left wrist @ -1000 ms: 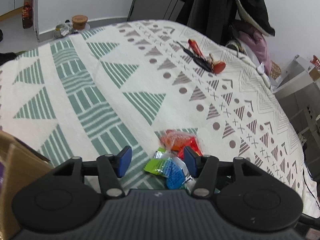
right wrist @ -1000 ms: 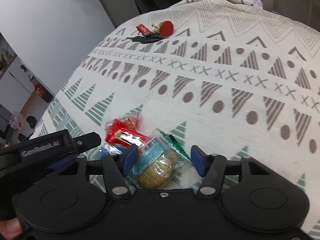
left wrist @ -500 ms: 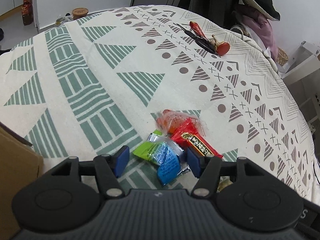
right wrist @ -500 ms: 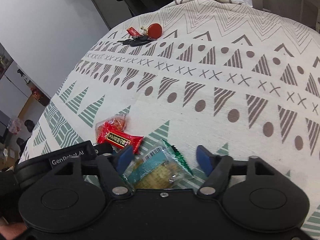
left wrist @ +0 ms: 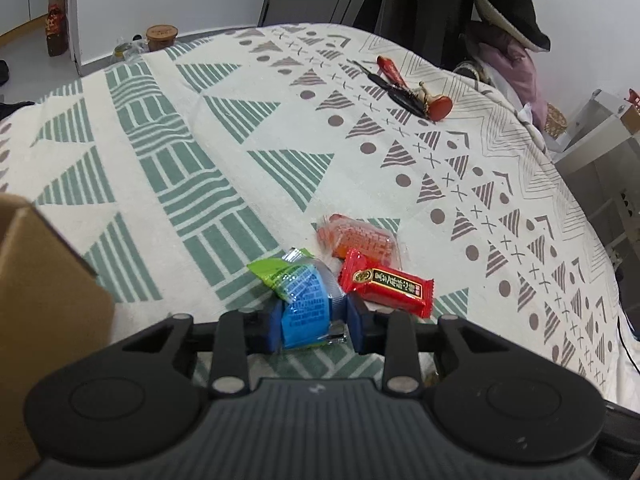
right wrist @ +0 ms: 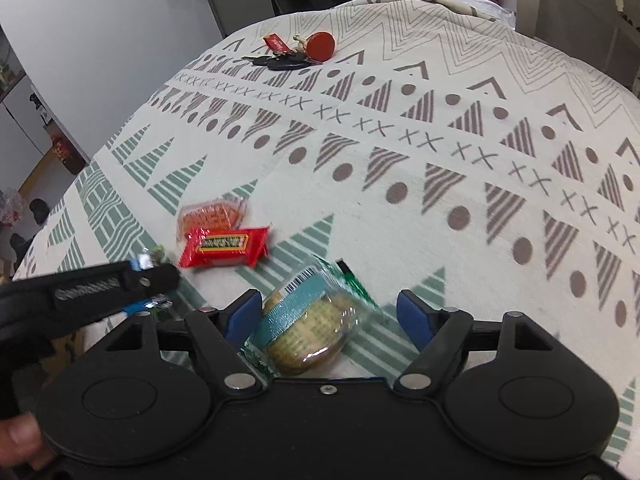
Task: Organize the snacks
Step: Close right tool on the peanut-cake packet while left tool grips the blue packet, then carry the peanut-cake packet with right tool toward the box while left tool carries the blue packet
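My left gripper (left wrist: 310, 322) is shut on a blue and green snack packet (left wrist: 304, 304). A red snack bar (left wrist: 386, 284) and an orange wafer packet (left wrist: 358, 238) lie just right of it on the patterned cloth. In the right wrist view my right gripper (right wrist: 330, 314) is open, with a clear packet holding a round biscuit (right wrist: 312, 330) between its fingers on the cloth. The left gripper (right wrist: 100, 286) shows there at the left, beside the red bar (right wrist: 224, 246) and orange packet (right wrist: 210, 216).
A cardboard box (left wrist: 36, 300) stands at the left edge of the left wrist view. A bunch of keys with a red tag (left wrist: 412, 92) lies far across the cloth, also in the right wrist view (right wrist: 296, 54). Coats hang behind the table (left wrist: 440, 4).
My left gripper has closed on the blue and green packet. My right gripper has stayed open over the biscuit packet and drawn back a little.
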A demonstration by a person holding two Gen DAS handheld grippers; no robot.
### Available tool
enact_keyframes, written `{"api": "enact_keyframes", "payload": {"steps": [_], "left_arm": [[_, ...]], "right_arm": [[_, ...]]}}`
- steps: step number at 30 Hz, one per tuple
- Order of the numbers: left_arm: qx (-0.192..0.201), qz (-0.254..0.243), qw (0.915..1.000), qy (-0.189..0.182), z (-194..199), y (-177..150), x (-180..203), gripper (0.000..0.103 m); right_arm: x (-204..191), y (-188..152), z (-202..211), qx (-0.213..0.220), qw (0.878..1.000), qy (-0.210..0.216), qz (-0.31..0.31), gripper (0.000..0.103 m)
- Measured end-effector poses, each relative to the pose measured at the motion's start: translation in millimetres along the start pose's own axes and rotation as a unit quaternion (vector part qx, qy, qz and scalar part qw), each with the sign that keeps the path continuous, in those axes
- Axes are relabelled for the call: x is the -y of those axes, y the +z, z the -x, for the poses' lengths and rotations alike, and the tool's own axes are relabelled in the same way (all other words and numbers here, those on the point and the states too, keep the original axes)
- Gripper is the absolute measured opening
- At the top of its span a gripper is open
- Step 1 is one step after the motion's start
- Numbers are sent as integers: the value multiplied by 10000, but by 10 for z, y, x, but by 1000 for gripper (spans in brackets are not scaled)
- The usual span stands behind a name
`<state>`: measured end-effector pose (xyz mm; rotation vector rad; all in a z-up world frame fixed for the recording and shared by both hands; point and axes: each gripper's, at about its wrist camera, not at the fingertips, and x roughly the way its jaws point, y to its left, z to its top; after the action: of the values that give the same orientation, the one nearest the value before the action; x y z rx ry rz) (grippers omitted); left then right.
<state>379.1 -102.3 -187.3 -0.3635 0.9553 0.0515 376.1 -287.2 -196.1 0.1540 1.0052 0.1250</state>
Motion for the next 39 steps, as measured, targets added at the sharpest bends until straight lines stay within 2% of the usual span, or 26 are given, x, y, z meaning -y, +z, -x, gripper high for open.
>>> {"api": "enact_keyframes", "payload": {"steps": [11, 13, 15, 16, 17, 21, 22, 23, 24, 26, 30, 39], "left_arm": [[60, -96, 9999, -35, 335, -176, -29, 32], [70, -99, 9999, -48, 387, -208, -30, 32], [76, -111, 9999, -57, 446, -229, -22, 32], [89, -135, 9998, -69, 477, -236, -13, 32], [110, -163, 9998, -78, 512, -239, -4, 32], [174, -191, 9996, -101, 632, -241, 8, 32], [191, -207, 9996, -99, 656, -243, 7, 32], [209, -219, 9995, -92, 682, -244, 5, 32], [220, -217, 9995, -89, 700, -246, -1, 32], [239, -206, 9995, -72, 748, -249, -22, 32], [314, -219, 9993, -34, 888, -254, -77, 32], [666, -202, 9976, -46, 1361, -187, -248, 32]], "right_arm": [[164, -190, 216, -139, 9999, -95, -16, 73], [183, -203, 227, -132, 9999, -84, -43, 68], [176, -203, 238, -127, 9999, -2, -82, 55], [166, -196, 243, -137, 9998, 56, -116, 53], [146, -188, 239, -147, 9998, 100, -132, 53], [20, -186, 162, -184, 9998, -43, 42, 66], [-7, -194, 146, -174, 9998, -61, 103, 67], [-46, -207, 127, -167, 9995, -131, 224, 65], [-79, -221, 111, -164, 9989, -234, 361, 58], [-93, -234, 131, -125, 9984, -335, 448, 50], [-73, -212, 253, -113, 9997, 64, 227, 48], [-379, -149, 624, 311, 9969, 617, 366, 48]]}}
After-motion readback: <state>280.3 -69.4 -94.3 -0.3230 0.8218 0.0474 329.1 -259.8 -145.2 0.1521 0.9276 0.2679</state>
